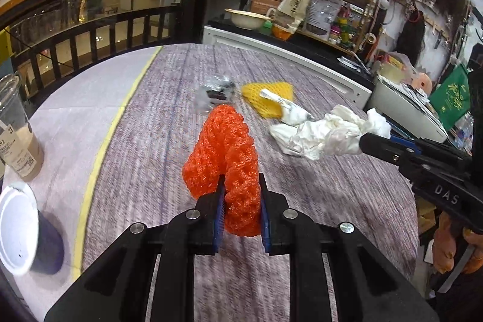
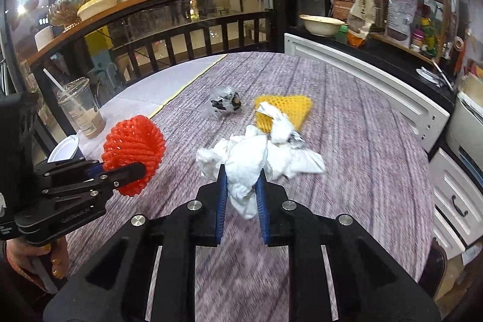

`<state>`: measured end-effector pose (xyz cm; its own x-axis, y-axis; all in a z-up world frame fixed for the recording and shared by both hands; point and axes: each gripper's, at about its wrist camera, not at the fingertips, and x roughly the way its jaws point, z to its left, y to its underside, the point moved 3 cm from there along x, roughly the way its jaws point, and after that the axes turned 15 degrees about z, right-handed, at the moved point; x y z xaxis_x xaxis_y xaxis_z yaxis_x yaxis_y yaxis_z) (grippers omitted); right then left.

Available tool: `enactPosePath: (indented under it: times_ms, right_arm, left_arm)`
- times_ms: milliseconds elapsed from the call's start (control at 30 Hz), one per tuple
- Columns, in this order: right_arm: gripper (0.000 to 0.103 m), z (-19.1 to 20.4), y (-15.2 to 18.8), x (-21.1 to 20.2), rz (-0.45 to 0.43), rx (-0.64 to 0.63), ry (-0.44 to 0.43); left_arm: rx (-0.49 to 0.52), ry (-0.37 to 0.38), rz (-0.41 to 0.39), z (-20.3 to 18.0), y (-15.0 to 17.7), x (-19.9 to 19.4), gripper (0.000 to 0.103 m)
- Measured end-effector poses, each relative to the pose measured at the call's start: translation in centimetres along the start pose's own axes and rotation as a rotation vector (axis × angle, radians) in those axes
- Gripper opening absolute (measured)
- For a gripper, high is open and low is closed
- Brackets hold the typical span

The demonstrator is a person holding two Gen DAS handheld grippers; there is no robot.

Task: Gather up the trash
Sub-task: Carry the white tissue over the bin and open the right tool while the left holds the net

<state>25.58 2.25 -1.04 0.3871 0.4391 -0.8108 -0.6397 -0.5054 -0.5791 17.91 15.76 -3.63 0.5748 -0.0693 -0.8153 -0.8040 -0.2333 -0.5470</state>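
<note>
My left gripper [image 1: 241, 189] is shut on an orange foam fruit net [image 1: 225, 150] and holds it above the table; the net also shows in the right wrist view [image 2: 132, 153]. My right gripper [image 2: 241, 180] is shut on a crumpled white tissue [image 2: 250, 162], which also shows in the left wrist view [image 1: 329, 132]. A yellow foam net [image 2: 286, 110] with a small crumpled wrapper [image 2: 282, 125] on it lies behind. A crumpled clear plastic wrapper [image 2: 225, 104] lies beside it on the table.
A plastic cup of milk tea with a straw [image 2: 81, 110] and a dark paper cup with a white lid [image 2: 65, 151] stand at the table's left edge. The purple-grey tablecloth [image 2: 362, 156] covers the table. A white cabinet [image 2: 377, 89] and cluttered shelves stand to the right.
</note>
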Motion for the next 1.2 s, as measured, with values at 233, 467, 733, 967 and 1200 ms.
enactPosePath:
  times_ms: [233, 467, 733, 967, 1200]
  right_arm:
    - [0.019, -2.9, 4.3, -2.9, -0.005, 0.075, 0.046]
    - [0.019, -5.5, 8.2, -5.6, -0.021, 0.149, 0.101]
    - [0.019, -9.8, 11.8, -8.2, -0.049, 0.252, 0.200]
    - [0.019, -14.3, 15.5, -9.8, -0.049, 0.381, 0.266]
    - [0.019, -18.3, 18.9, -9.7, 0.003, 0.482, 0.364]
  left_arm:
    - [0.072, 0.046, 0.005, -4.0, 1.5, -0.3, 0.019]
    - [0.135, 0.087, -0.005, -7.8, 2.3, -1.0, 0.019]
    - [0.180, 0.142, -0.013, -11.9, 2.7, -1.1, 0.019]
    - [0.222, 0.194, -0.009, -15.7, 3.2, -0.9, 0.019]
    - [0.267, 0.228, -0.001, -18.6, 3.9, -0.7, 0.019]
